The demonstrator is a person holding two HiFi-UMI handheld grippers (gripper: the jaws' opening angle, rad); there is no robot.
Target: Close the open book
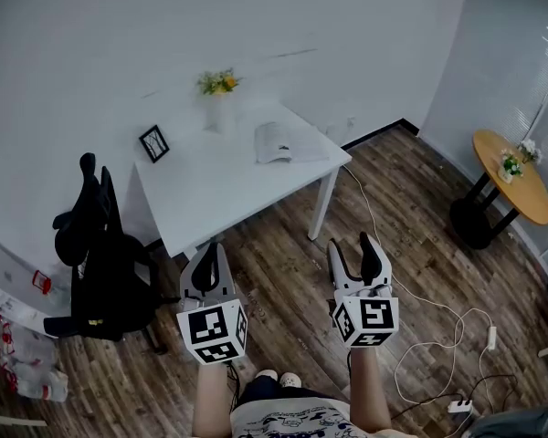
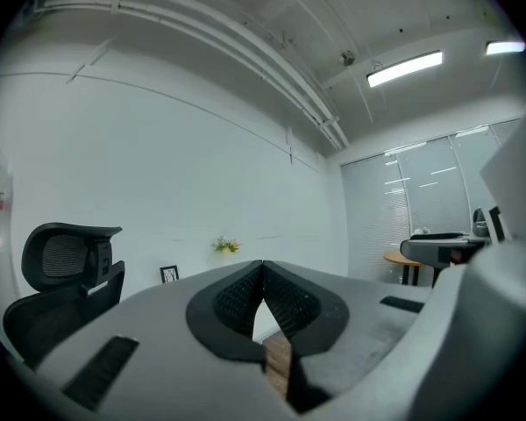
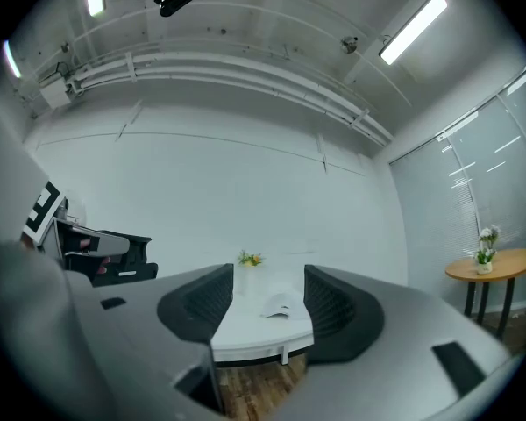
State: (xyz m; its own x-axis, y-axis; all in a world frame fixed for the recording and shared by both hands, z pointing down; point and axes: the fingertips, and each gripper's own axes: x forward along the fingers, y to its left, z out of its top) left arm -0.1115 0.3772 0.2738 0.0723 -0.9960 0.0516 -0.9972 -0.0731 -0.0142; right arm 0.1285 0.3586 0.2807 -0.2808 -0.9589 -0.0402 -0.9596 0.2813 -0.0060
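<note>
White desk [image 1: 219, 199] stands against the far wall. The open book [image 1: 283, 142] lies on it near the far right corner, pages up and spread flat. A vase of yellow flowers [image 1: 219, 89] stands at the far edge just left of the book, and a small picture frame [image 1: 153, 143] sits near the far left corner.

I have both tools held level above the wooden floor [image 1: 283, 281], short of the desk's near edge and well apart from the book. I judge that nothing has been reached for yet.

The right gripper [image 3: 269, 292] has its jaws spread wide with nothing in them. Its own view frames the book between the pads, which I read as lining up for the reach. The left gripper [image 2: 262, 274] has its pads pressed tip to tip and holds nothing, so I take it as spare.

From here the book is too small for me to make out its spine, its print or which half is thicker. The closed left jaws cover most of the desk in the left gripper view. The black office chair [image 1: 96, 263] hides the desk's near left corner.
</note>
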